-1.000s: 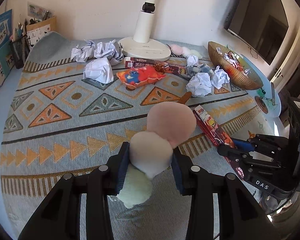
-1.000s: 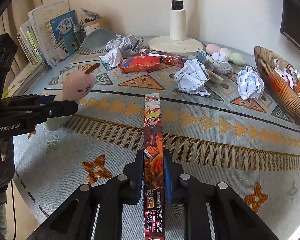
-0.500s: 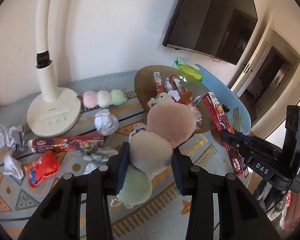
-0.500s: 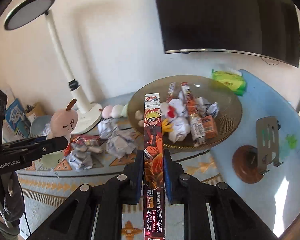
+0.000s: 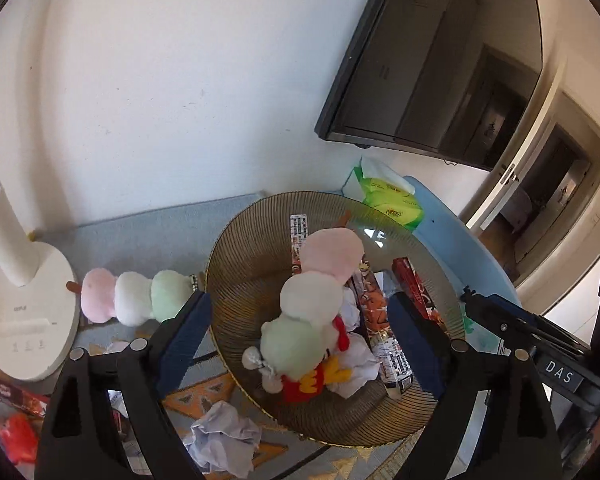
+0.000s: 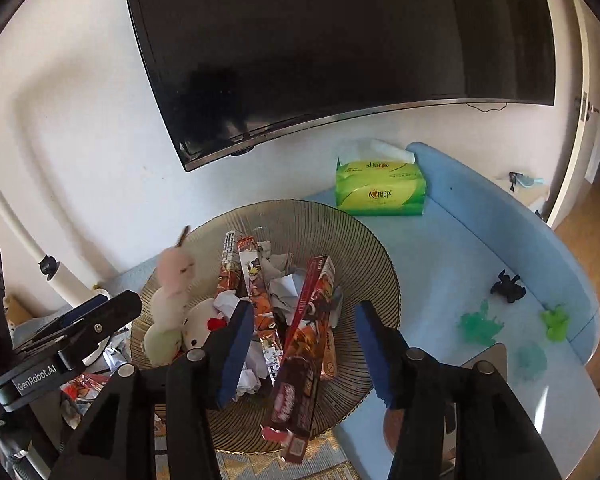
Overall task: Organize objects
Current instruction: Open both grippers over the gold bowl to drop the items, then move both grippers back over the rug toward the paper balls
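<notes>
A ribbed golden bowl (image 5: pixel 244 264) (image 6: pixel 364 240) holds snack boxes, crumpled paper and a small plush. A pink, white and green dumpling plush (image 5: pixel 316 300) (image 6: pixel 168 312) lies in it between the wide-open jaws of my left gripper (image 5: pixel 300 340), untouched by the pads. A long red cartoon box (image 6: pixel 304 344) leans over the bowl's near rim between the open jaws of my right gripper (image 6: pixel 304 352), free of them. My left gripper shows at the left of the right wrist view (image 6: pixel 80 328); my right one shows at the right of the left wrist view (image 5: pixel 500 316).
A second dumpling plush (image 5: pixel 132 298) lies by a white lamp base (image 5: pixel 24 320). Crumpled paper (image 5: pixel 224 436) and red snack packs (image 5: pixel 16 432) lie on the patterned mat. A green tissue pack (image 6: pixel 380 192) sits on the blue table (image 6: pixel 480 248). A TV (image 6: pixel 340 40) hangs on the wall.
Both grippers moved from the mat to above the bowl and opened. The dumpling plush and the long red box left the jaws and now rest in the bowl.
</notes>
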### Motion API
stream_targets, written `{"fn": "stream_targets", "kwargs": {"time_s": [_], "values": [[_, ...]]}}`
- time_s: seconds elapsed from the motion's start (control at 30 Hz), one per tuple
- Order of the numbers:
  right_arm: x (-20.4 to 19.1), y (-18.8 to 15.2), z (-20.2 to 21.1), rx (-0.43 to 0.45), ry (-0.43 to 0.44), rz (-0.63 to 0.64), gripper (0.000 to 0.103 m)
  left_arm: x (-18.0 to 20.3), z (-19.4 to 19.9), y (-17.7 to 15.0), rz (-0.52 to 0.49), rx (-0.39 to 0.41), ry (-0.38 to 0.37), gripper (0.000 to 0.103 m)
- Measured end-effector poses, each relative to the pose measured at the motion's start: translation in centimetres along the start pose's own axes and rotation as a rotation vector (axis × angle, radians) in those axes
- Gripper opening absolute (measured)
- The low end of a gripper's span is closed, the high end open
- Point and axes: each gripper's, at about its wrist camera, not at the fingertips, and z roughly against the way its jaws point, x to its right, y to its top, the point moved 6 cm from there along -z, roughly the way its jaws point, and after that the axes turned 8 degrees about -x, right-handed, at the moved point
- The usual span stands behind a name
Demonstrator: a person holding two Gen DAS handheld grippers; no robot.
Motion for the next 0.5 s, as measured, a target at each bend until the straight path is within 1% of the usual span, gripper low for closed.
{"fn": "stream_targets", "kwargs": {"time_s": [0.07,0.13,0.2,0.27,0.37,0.43,0.5], "values": [[-0.2,-0.8,0.8,0.013,0.012,0.011,0.052,-1.2,1.4,-0.6,0.02,0.008,-0.009,0.089],[-0.8,-1.9,1.6,0.024,0.012,0.038,0.052,-2.3,3.5,-1.3,0.024,0.03,-0.012,0.089],[-2.0,-3.2,2.6,0.036,0.018,0.066,0.056,-3.4,6.2,-2.3,0.032,0.056,-0.013,0.089],[-3.5,-4.5,3.7,0.046,0.042,0.089,0.06,-4.5,9.5,-3.8,0.033,0.094,-0.008,0.089],[-6.7,-6.8,5.5,0.051,0.116,0.138,0.064,-6.8,14.5,-6.4,0.051,0.151,0.033,0.089],[-9.0,-8.6,6.2,0.049,0.147,0.182,0.065,-8.6,17.4,-8.7,0.062,0.164,0.064,0.089],[-11.1,-10.7,6.2,0.03,0.18,0.222,0.065,-11.0,19.9,-11.1,0.089,0.183,0.136,0.089]]}}
